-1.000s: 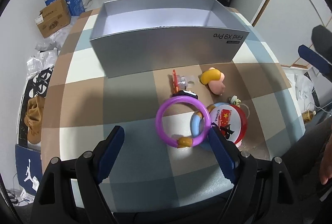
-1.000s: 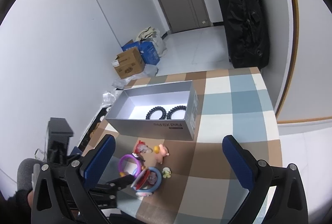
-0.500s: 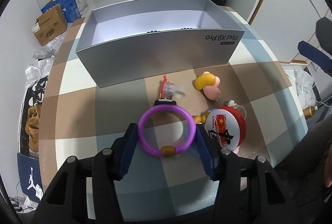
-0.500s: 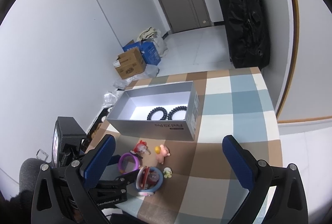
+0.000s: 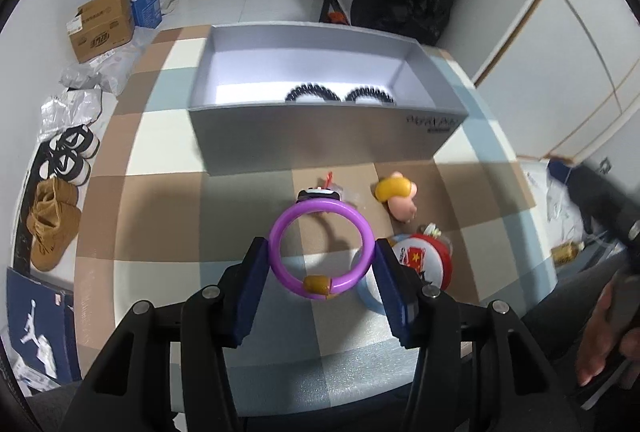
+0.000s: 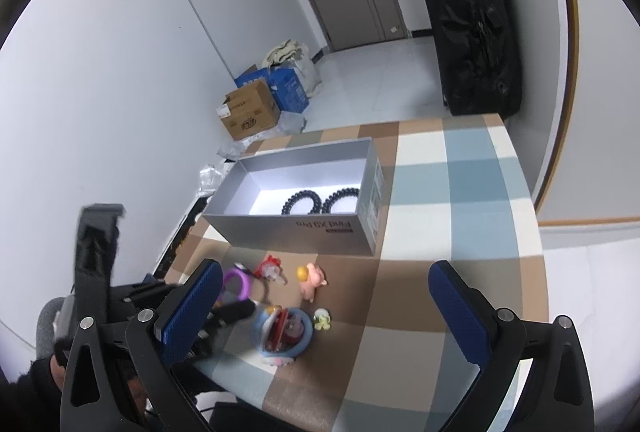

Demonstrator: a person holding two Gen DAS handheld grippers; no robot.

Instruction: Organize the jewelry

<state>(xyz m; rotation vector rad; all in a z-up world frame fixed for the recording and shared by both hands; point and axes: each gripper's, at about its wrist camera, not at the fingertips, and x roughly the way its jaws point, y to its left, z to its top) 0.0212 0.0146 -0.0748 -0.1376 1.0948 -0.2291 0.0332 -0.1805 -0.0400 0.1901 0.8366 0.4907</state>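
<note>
A purple bangle (image 5: 320, 208) with an amber bead hangs just above the checked table, casting a shadow below it. My left gripper (image 5: 321, 248) has both blue pads pressed on its sides, and the jaws are still closing. In the right wrist view the same bangle (image 6: 240, 278) shows at the lower left. Beyond it stands a grey open box (image 5: 320, 135) with two black coiled bracelets (image 5: 312, 92) inside. A blue bangle (image 5: 366, 292) lies under the right finger, beside a red round tin (image 5: 424, 264). My right gripper (image 6: 326, 266) hovers open above the table with nothing between its fingers.
A pink and yellow pig toy (image 5: 398, 199) and a small red and clear trinket (image 5: 326, 187) lie in front of the box. A tiny flower piece (image 6: 322, 319) sits by the tin. Cardboard boxes (image 5: 102, 23) and shoes (image 5: 52, 224) stand on the floor to the left.
The left jaws closed from wide apart onto the purple bangle and lifted it off the blue bangle. The view tilted, so the box's inside shows. The right gripper stayed put.
</note>
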